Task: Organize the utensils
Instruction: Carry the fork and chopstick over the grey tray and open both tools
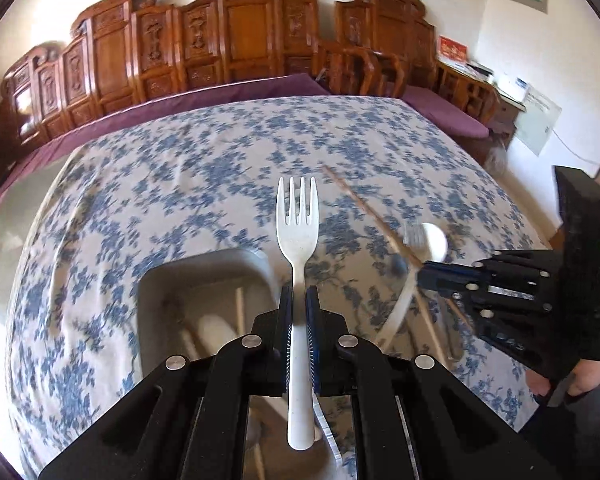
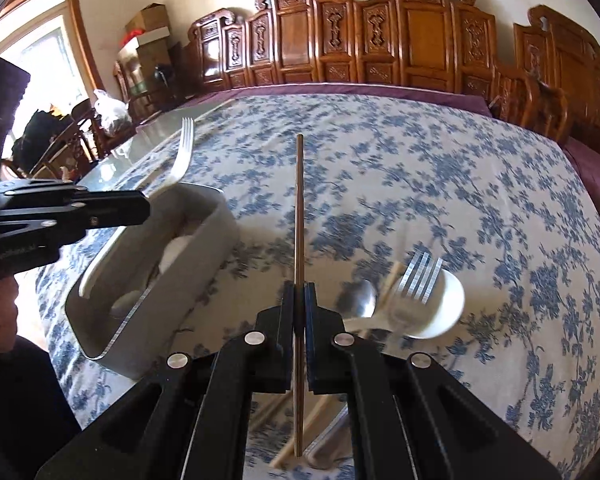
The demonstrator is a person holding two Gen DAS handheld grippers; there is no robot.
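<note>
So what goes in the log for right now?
left gripper: holds white fork | right gripper: holds chopstick | bin: partly filled

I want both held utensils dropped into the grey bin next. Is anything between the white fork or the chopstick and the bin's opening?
Nothing visible blocks either. The left gripper holds the white fork beside the grey bin, whose top is open. The right gripper holds the chopstick to the bin's right, with only tablecloth between. Utensils already lie inside.

A matt white plastic fork [image 1: 298,236] sits between black matt plastic gripper fingers [image 1: 286,312]. The thin brown chopstick [image 2: 299,208] looks smooth. Blue-flowered white cloth [image 2: 420,168] lies wrinkled; far carved wooden chairs [image 2: 412,32] gleam glossy.
</note>
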